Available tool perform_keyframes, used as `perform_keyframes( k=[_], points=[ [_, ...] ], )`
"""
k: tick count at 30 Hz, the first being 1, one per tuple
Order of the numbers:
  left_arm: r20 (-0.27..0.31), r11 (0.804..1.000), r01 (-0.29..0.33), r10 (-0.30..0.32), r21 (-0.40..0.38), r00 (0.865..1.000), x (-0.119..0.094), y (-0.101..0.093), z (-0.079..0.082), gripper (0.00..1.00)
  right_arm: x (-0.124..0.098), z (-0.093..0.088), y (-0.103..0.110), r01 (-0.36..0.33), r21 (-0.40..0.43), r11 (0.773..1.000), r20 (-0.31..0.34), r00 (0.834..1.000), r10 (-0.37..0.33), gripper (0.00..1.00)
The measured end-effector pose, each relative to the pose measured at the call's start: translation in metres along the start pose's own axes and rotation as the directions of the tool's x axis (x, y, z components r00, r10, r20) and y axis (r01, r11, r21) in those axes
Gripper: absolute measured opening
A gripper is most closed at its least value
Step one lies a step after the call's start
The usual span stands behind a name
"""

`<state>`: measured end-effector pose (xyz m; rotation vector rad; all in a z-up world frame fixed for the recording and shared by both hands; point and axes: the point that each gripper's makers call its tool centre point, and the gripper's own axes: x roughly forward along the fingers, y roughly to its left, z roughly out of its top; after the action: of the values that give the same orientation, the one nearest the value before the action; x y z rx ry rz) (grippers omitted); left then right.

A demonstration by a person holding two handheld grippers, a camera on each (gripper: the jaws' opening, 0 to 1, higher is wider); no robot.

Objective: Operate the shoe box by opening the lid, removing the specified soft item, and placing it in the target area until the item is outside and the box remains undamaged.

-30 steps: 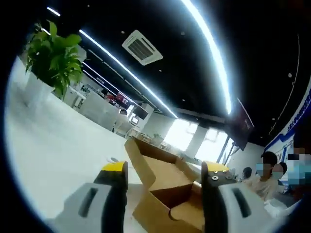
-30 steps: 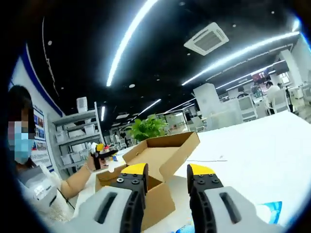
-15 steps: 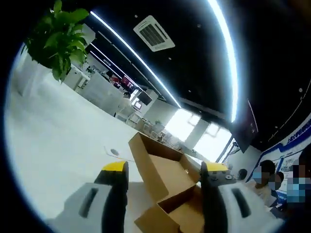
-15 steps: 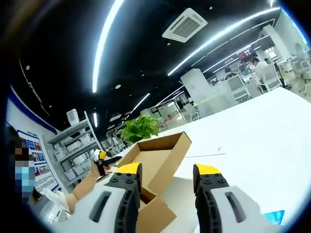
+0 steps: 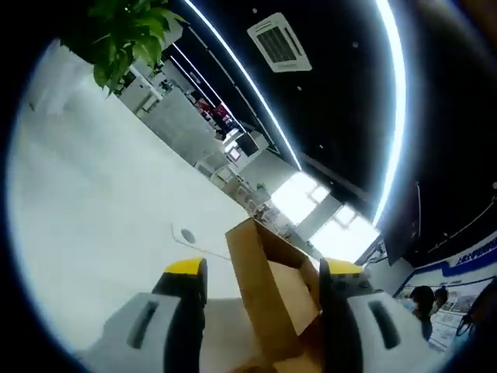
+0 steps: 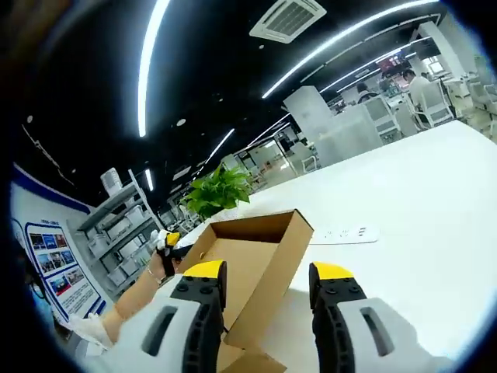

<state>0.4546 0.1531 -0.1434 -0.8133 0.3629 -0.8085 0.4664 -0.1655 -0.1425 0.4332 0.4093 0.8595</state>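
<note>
The brown cardboard shoe box (image 5: 272, 295) stands on the white table with its lid raised upright; in the left gripper view it rises between the jaws of my left gripper (image 5: 260, 272), which is open and holds nothing. In the right gripper view the open box (image 6: 252, 260) shows its lid's inner side just beyond my right gripper (image 6: 268, 272), also open and empty. The box's inside is hidden, so no soft item shows. The left gripper (image 6: 167, 245), held by a hand, appears at the box's left side.
The white table (image 5: 85, 233) spreads wide to the left in the left gripper view, with a potted green plant (image 5: 124, 35) at its far end. A white power strip (image 6: 345, 233) lies on the table (image 6: 419, 210) behind the box. A plant (image 6: 217, 190) and shelves (image 6: 124, 229) stand beyond.
Both cameras have tilted and moved closer to the box, so the box's body has dropped out of view below. Both grippers stay open. The people at the sides have slid out of view.
</note>
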Motion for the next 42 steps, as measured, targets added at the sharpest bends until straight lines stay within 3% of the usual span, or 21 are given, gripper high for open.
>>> perform_keyframes(
  k=[8, 14, 22, 32, 42],
  points=[
    [-0.04, 0.998, -0.005, 0.002, -0.07, 0.999, 0.017, 0.016, -0.003, 0.57, 0.02, -0.001, -0.028, 0.001, 0.085, 0.996, -0.039, 0.999, 0.002, 0.43],
    [-0.056, 0.996, 0.006, -0.01, -0.085, 0.998, 0.022, 0.019, -0.001, 0.53, 0.022, -0.006, -0.023, -0.03, 0.114, 0.993, -0.029, 0.999, 0.034, 0.4],
    [-0.062, 0.994, 0.06, -0.066, -0.089, 0.996, 0.025, 0.005, -0.005, 0.48, 0.025, -0.005, -0.012, -0.074, 0.096, 0.993, -0.013, 0.997, 0.076, 0.3],
    [-0.083, 0.993, 0.104, -0.108, -0.052, 0.991, 0.029, -0.019, -0.017, 0.45, 0.022, 0.001, 0.001, -0.086, 0.047, 0.995, -0.004, 0.996, 0.087, 0.3],
    [-0.061, 0.988, 0.156, -0.156, -0.002, 0.986, 0.023, -0.046, -0.01, 0.45, 0.009, 0.01, 0.02, -0.094, -0.027, 0.995, 0.026, 0.995, 0.095, 0.26]
  ],
)
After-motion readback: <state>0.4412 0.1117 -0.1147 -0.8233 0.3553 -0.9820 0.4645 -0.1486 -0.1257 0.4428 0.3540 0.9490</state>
